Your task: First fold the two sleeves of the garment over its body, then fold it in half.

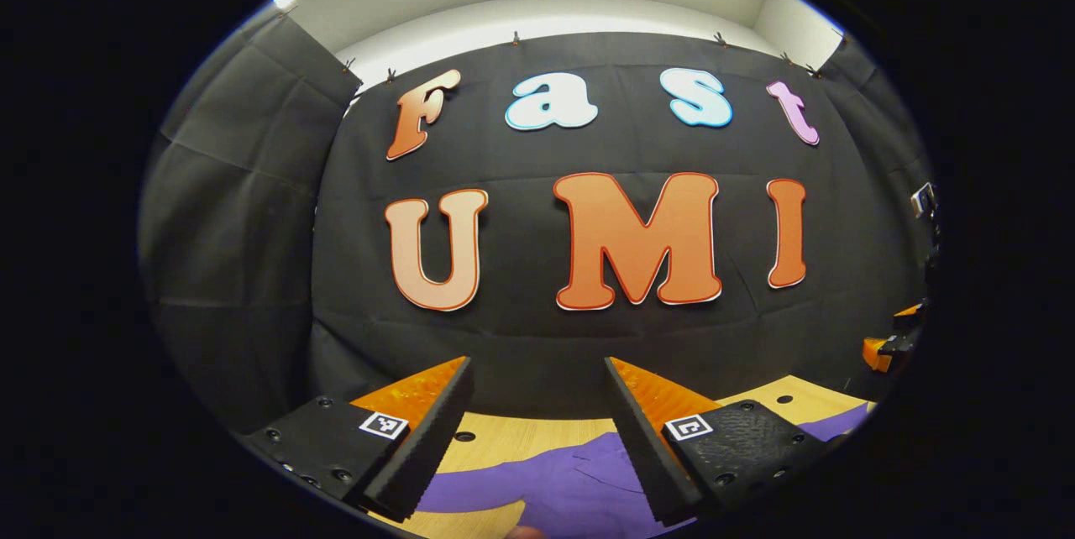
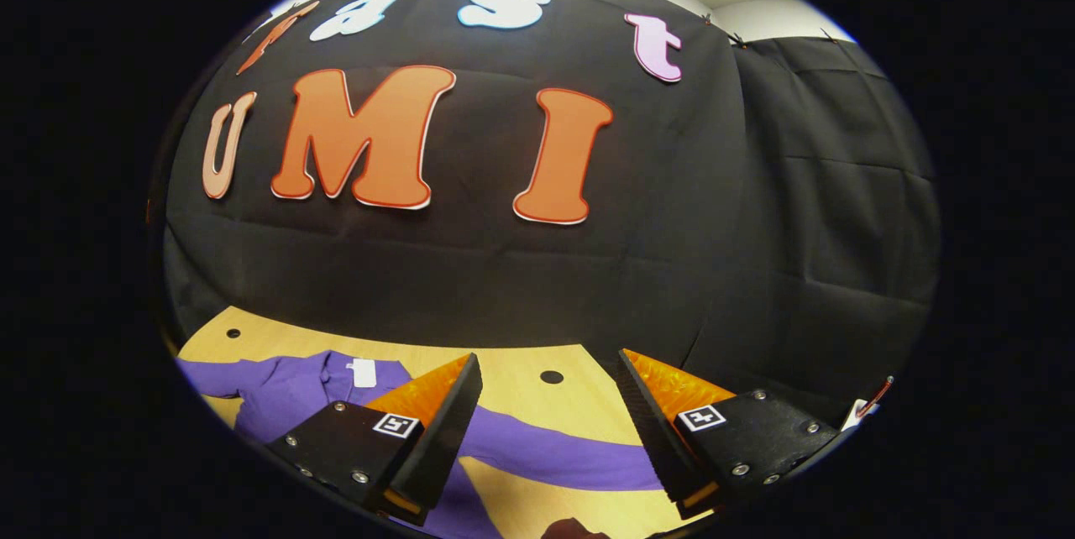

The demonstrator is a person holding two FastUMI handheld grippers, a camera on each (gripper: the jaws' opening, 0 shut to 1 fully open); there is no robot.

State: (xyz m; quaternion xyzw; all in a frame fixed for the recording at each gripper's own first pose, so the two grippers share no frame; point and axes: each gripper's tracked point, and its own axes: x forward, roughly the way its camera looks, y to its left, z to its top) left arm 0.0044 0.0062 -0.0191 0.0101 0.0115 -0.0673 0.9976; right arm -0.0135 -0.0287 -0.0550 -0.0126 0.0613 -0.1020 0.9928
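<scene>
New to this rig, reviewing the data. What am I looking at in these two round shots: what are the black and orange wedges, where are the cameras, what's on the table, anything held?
No robot arm here: a person holds a two-finger gripper in each hand, and a fisheye camera rides on each one, looking forward along its fingers. The wedges at the bottom of each shot are those fingers. The left gripper and the right gripper both stand open and hold nothing. Below them lies a purple garment on a light wooden table with small round holes. In the right gripper view one sleeve stretches out across the wood, unfolded, so folding looks not yet begun.
</scene>
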